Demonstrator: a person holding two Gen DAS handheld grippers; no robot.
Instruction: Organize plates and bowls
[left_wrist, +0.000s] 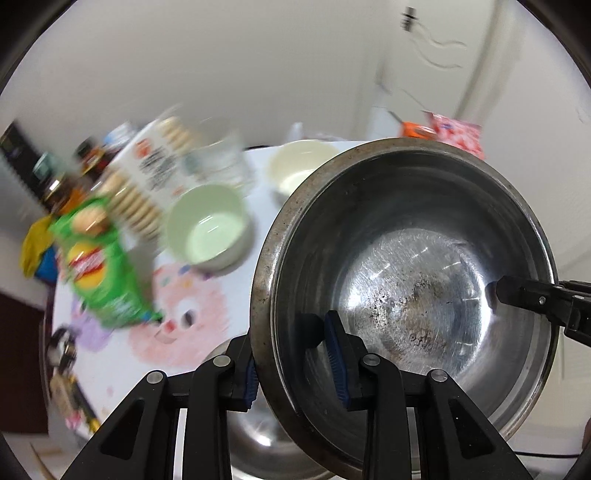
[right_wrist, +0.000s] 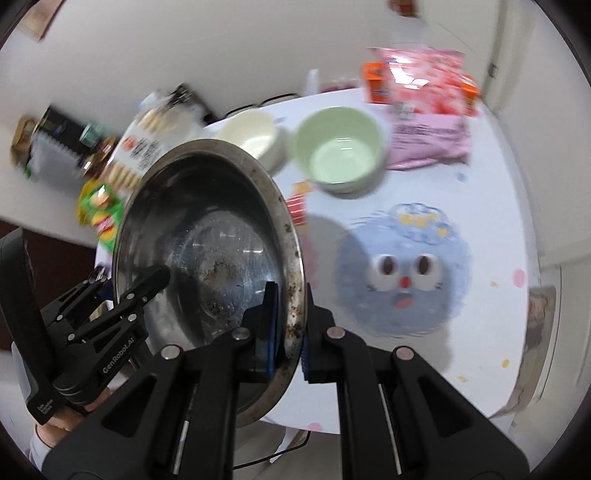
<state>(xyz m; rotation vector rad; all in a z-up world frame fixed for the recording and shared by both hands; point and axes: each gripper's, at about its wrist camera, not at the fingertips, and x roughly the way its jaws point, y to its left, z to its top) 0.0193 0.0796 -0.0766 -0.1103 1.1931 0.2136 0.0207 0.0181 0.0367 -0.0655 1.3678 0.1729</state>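
Wall (left_wrist: 258, 55): plain white, evenly lit.
Table (right_wrist: 491, 206): round, white cover printed with cartoon faces, blue and pink.
Door frame (left_wrist: 491, 48): white, at the wall's right.
Cable (left_wrist: 439, 44): hanging on the wall.

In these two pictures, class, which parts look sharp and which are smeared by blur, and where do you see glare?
Left wrist view: metal bowl and fingers sharp, snack packets smeared, bright glints on the bowl's base. Right wrist view: same bowl fairly sharp, green bowl and tablecloth blurred.
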